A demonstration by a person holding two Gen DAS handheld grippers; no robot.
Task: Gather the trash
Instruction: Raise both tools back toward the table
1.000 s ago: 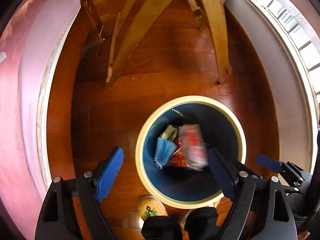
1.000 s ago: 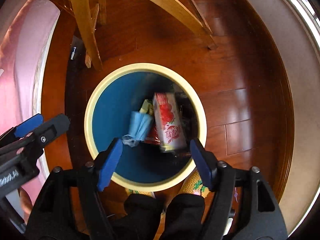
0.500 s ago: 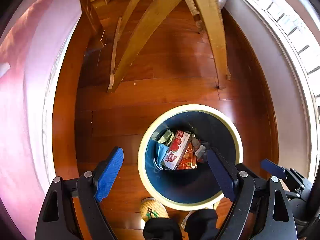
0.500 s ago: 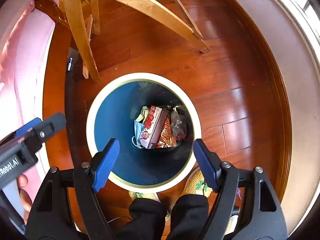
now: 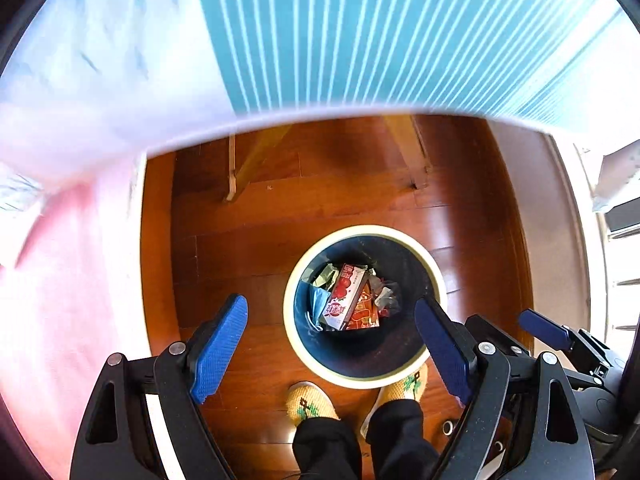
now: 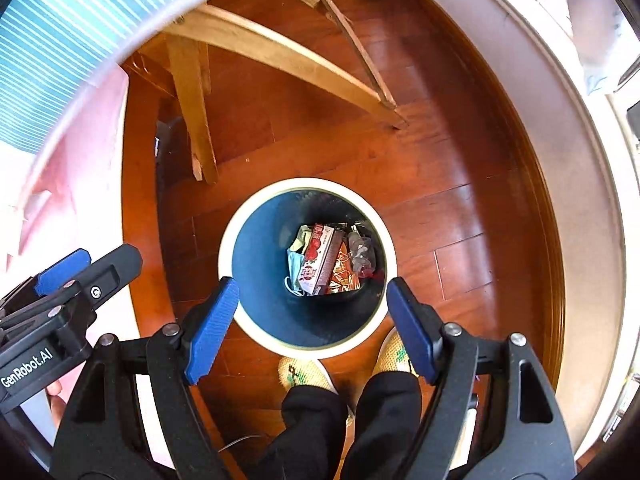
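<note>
A blurred striped tabletop [image 5: 360, 32] swallows the left wrist view's top half, hiding the wooden legs' [image 5: 256, 160] upper parts, while down in the bin [image 6: 308, 188] a blue mask [image 6: 294, 266] sits half-buried under the red carton [image 6: 320, 258].

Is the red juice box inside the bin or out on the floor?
Inside. The red juice box lies at the bottom of the bin, leaning on other trash, below the cream rim in both views. Neither pair of tongs holds anything.
</note>
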